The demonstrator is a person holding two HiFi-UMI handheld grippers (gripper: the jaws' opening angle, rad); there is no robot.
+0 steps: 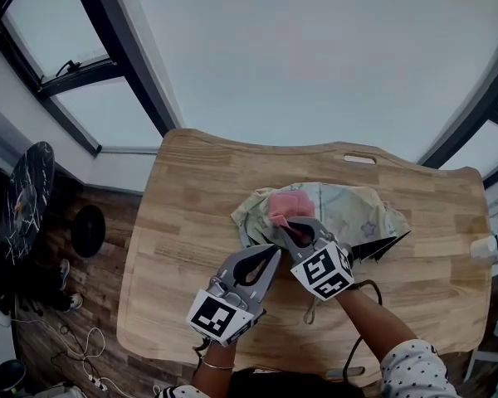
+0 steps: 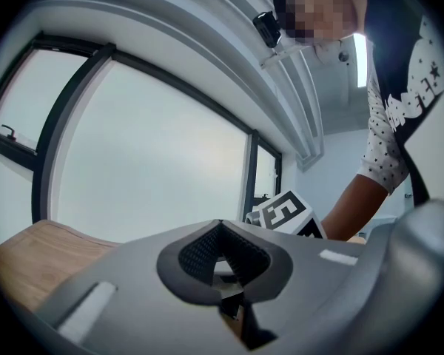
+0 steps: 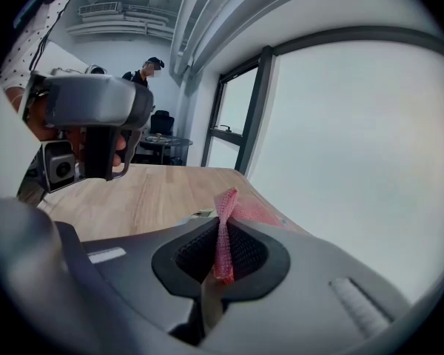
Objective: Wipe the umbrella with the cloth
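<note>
Evidently the work is under way but, as I judge it, far from finished. At the left, the wooden table [image 1: 183,222] lies bare up to the left gripper [image 1: 272,252]. Its jaws are together, and the tips lie at the near-left edge of the umbrella [image 1: 353,210]. In the left gripper view the pads meet with nothing clearly between them. Whether they nip a thin fold of the fabric I cannot tell, so I take this hand as steadying the umbrella at most.

Just to its right, the right gripper [image 1: 287,226] is clamped on the pink cloth [image 1: 287,203]. The right gripper view shows a narrow strip of the cloth pinched upright between the pads. In the head view the rest of it is spread on the left part of the umbrella, which suggests contact there.

The umbrella itself is collapsed — a pale, patterned canopy bunched near the middle of the table, with a dark pointed end sticking out to the right.

So the cloth is in hand and has been brought onto the canopy; that much looks done. What seems left is most of the wiping. The fabric to the right of the cloth is uncovered, the folds are unopened and the underside is unturned. No frame shows any difference between cleaned and uncleaned fabric — so how much has already been passed over cannot be read.
</note>
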